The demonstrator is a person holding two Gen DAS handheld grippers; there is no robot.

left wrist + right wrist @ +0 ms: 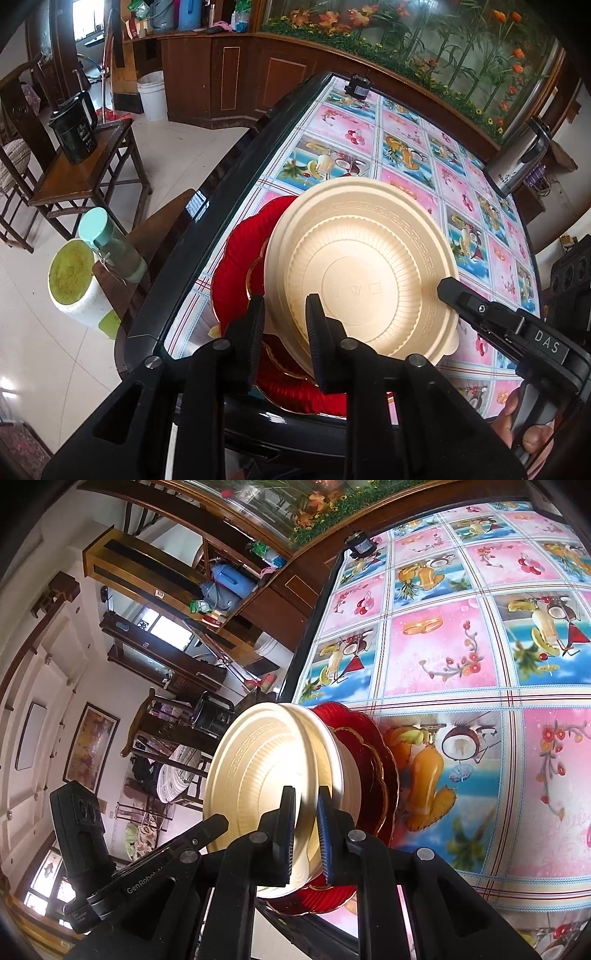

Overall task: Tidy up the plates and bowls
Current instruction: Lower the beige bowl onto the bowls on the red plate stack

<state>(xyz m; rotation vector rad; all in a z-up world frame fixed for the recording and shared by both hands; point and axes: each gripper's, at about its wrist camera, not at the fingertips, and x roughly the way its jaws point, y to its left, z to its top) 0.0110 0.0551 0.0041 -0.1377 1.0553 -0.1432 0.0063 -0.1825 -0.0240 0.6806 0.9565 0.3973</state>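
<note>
A cream plastic bowl sits on red glass plates near the table's front left corner. My left gripper is shut on the bowl's near rim, one finger inside and one outside. In the right wrist view the same cream bowl rests on the red plates, and my right gripper is shut on its rim from the other side. The other gripper's black body shows at the edge of each view.
The table has a fruit-patterned cloth and a black rim. A steel thermos stands at its far right. A small black item sits at the far edge. A bottle, a tub and wooden chairs stand left of the table.
</note>
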